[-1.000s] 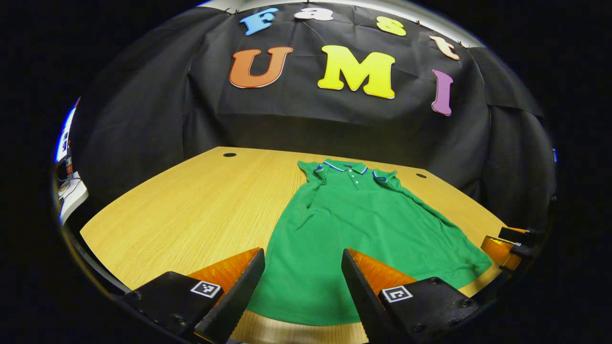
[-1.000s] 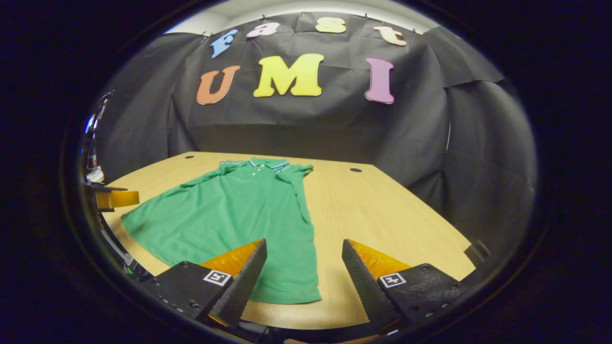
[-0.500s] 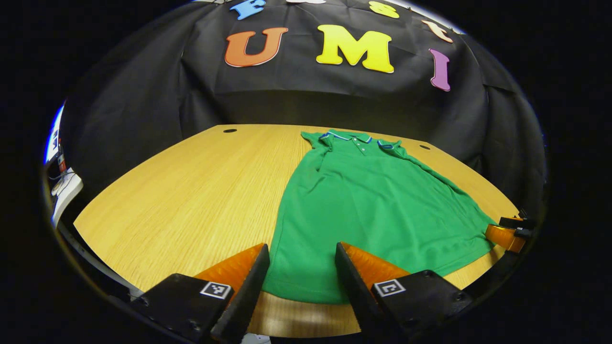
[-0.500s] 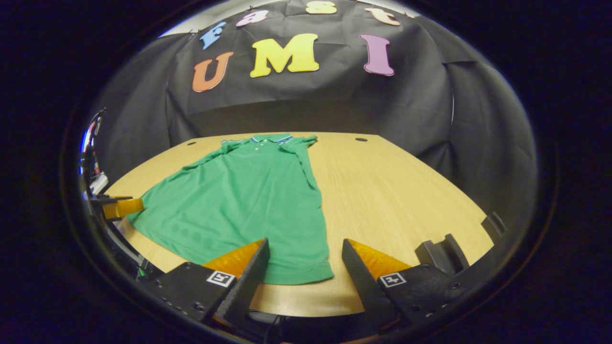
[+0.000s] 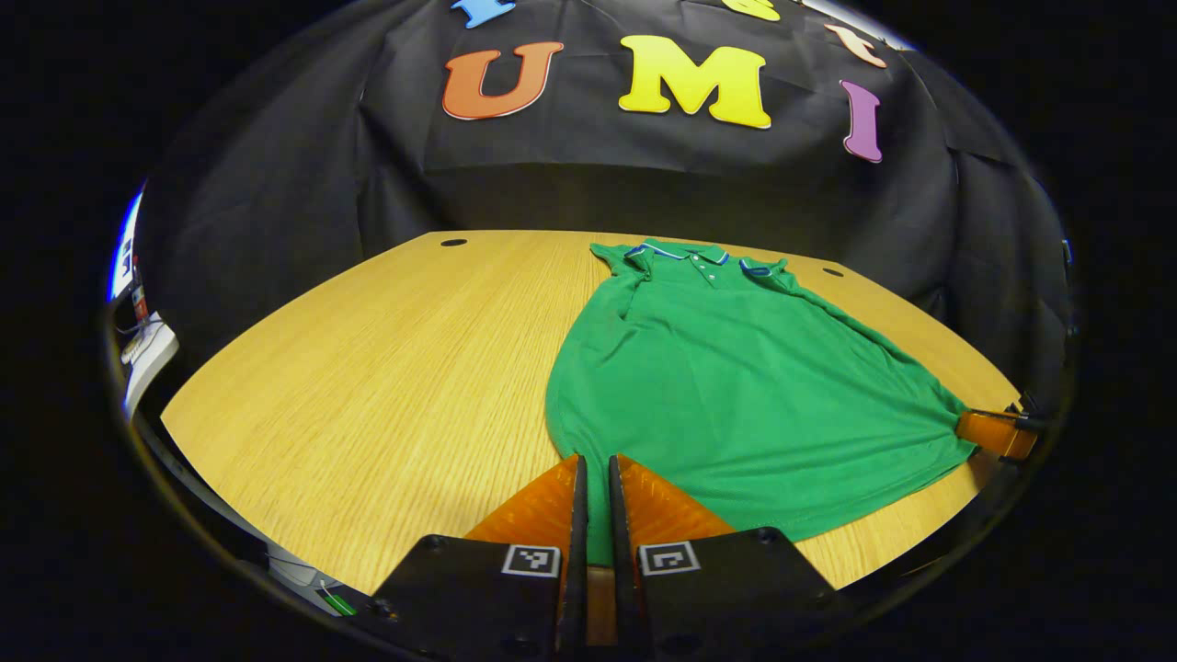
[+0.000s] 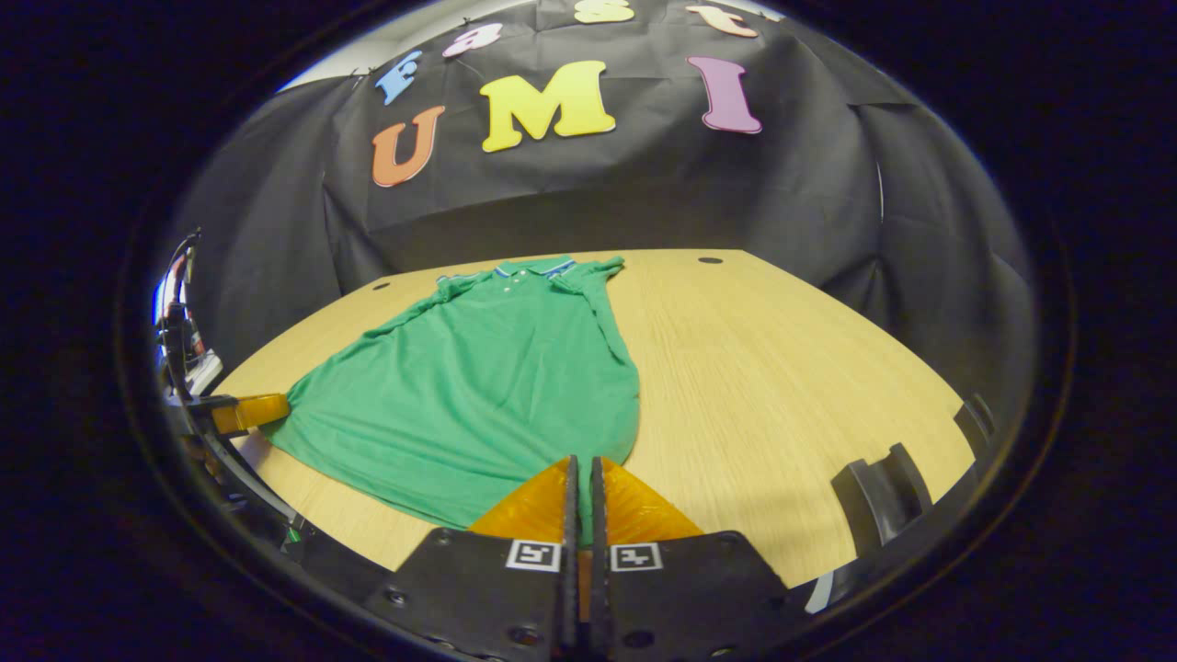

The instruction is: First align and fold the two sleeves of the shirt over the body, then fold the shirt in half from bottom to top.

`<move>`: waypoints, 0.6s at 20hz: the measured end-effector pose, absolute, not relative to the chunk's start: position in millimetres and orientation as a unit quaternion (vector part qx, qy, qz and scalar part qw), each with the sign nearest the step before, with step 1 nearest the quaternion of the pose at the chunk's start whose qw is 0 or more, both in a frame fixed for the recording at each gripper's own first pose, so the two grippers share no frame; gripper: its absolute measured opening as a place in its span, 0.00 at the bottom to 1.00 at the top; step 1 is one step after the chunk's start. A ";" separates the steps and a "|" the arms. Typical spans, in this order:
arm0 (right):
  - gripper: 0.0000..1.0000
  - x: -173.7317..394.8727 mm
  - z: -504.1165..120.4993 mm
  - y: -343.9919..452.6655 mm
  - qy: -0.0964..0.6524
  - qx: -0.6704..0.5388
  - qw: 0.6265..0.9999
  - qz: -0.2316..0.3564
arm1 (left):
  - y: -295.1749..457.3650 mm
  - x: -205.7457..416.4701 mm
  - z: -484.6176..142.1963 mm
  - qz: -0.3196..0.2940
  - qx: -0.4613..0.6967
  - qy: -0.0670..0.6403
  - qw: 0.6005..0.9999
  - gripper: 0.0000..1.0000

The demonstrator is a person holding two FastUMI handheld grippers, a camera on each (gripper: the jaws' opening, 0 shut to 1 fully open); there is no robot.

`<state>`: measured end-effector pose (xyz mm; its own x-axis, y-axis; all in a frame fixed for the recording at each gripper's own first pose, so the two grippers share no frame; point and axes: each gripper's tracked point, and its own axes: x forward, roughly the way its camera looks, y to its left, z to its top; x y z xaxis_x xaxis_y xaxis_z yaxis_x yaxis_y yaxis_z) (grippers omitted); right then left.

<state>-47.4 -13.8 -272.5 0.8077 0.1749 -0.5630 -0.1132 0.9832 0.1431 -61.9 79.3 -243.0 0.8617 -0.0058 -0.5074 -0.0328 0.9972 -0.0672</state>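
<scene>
Green polo shirt (image 5: pixel 736 386) spread flat on the wooden table (image 5: pixel 386 368), collar (image 5: pixel 685 253) at the far end toward 12 o'clock, hem at the near edge toward 6 o'clock, sleeves tucked in along the body. Near left corner of the hem pinched between the nearly closed fingers of the left gripper (image 5: pixel 591 483), a thin strip of green cloth caught between them. Near right corner likewise clamped in the right gripper (image 6: pixel 580 478), fingers all but touching with fabric between. In the left gripper view, right gripper at 4 o'clock against the hem corner; in the right gripper view, left gripper (image 6: pixel 248 411) at 9 o'clock on the opposite corner. Dark curved bracket (image 6: pixel 878 483) at 4 o'clock off the table's near edge. Small round holes (image 5: pixel 453 243) in the tabletop near the far corners. Black cloth wall (image 5: pixel 276 211) behind and around the table; some white equipment (image 5: pixel 147 345) at 9 o'clock past the cloth's edge.
</scene>
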 end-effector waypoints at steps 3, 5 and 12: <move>0.01 -44.3 -270.7 -13.1 0.298 0.041 0.950 0.080 | 75.8 -59.3 -242.6 0.002 -0.050 0.260 0.964 0.11; 0.00 -41.8 -268.6 -14.4 0.302 0.043 0.949 0.083 | 73.3 -56.6 -240.3 -0.001 -0.055 0.261 0.964 0.08; 0.00 -11.1 -229.9 -17.9 0.269 0.051 0.958 0.087 | 67.1 -35.2 -198.9 -0.012 -0.045 0.218 0.975 0.07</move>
<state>-11.1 -17.9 -229.9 0.8398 0.1948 -0.5068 -0.1394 0.9795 0.1456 -35.2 67.1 -198.9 0.9047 -0.0437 -0.4238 0.0045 0.9956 -0.0931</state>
